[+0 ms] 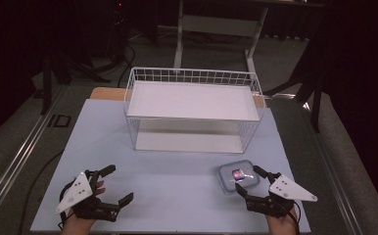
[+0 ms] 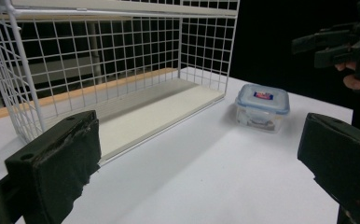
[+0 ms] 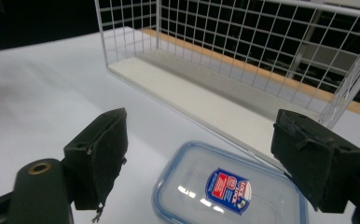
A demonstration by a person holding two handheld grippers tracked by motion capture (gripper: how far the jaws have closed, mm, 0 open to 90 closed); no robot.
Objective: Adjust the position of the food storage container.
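Right gripper [image 3: 199,163] gapes wide over the lidded container [image 3: 229,186], gripping nothing; left gripper [image 1: 111,186] wide open, empty, on the tabletop [image 1: 177,181].

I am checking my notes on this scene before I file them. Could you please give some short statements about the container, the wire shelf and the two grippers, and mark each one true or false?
1. The clear container has its lid on. True.
2. The container stands inside the white wire shelf. False: it stands on the table, in front of the shelf.
3. The right gripper is closed on the container. False: its jaws are open, just above and beside the container, without pressing on it.
4. The left gripper is open and holds nothing. True.
5. The lid bears a red and blue label. True.
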